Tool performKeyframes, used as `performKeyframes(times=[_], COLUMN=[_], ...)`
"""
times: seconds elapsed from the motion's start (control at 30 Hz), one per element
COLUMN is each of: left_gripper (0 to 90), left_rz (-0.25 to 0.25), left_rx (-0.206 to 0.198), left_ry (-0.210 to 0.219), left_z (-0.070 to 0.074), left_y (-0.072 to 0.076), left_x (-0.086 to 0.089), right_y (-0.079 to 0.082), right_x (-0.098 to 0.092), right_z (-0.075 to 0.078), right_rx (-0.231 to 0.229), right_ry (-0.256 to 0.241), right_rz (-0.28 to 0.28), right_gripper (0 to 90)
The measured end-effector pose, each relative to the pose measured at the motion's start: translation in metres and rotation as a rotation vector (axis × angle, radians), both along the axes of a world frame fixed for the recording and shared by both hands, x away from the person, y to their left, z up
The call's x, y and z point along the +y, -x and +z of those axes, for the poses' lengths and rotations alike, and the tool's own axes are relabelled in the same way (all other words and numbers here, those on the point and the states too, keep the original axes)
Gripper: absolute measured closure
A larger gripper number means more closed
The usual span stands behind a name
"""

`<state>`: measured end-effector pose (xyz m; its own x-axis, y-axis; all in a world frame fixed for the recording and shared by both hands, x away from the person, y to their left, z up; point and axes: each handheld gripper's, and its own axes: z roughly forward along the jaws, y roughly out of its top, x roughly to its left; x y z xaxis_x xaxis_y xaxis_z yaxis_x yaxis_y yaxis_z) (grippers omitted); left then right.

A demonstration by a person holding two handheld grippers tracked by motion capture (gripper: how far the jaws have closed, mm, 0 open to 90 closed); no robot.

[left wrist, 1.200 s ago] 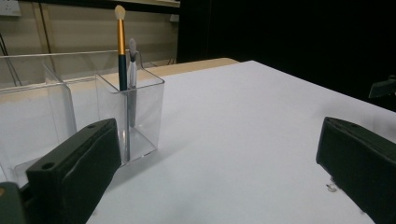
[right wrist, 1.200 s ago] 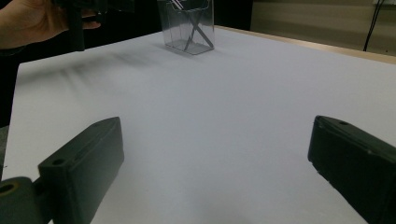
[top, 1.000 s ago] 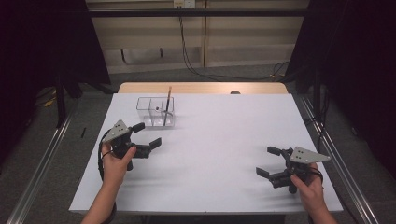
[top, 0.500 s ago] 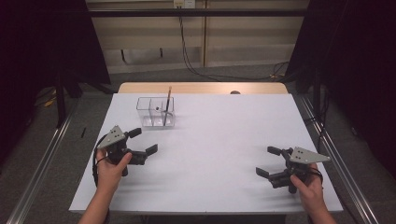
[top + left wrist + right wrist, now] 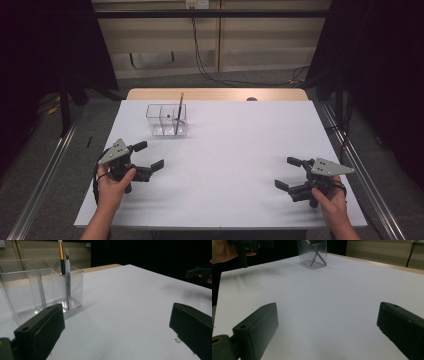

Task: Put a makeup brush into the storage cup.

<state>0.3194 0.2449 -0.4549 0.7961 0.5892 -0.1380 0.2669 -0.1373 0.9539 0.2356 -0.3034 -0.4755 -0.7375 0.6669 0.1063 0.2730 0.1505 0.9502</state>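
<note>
Near the far left of the white bench (image 5: pixel 235 150) stands a clear plastic three-compartment organiser (image 5: pixel 166 120), a gold-and-black handled brush (image 5: pixel 178 112) upright in its right-hand compartment. Left claw (image 5: pixel 150 155) hovers at the near left edge, jaws wide apart, empty, aimed toward it. Right claw (image 5: pixel 287 173) sits by the near right corner, jaws spread too, gripping nothing.

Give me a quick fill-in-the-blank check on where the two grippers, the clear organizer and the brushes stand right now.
1. The jaws of the left gripper stand ____.
2. The right gripper holds ____.
3. The brushes stand in the clear organizer's end compartment, the one on the ____ in the high view.
4. The organizer stands nearer the ____ gripper.

Missing words: open; nothing; right; left
</note>
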Motion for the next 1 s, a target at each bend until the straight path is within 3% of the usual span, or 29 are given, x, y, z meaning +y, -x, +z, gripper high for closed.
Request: performKeyframes(times=[1.0], left_gripper=[0.0], left_rz=[-0.012], left_rx=[0.001], left_ry=[-0.027], left_z=[-0.006], left_y=[0.012], left_x=[0.01], right_y=[0.001], right_x=[-0.003], right_z=[0.001], right_rx=[-0.007], right_ry=[0.0], right_rz=[-0.013], right_gripper=[3.1])
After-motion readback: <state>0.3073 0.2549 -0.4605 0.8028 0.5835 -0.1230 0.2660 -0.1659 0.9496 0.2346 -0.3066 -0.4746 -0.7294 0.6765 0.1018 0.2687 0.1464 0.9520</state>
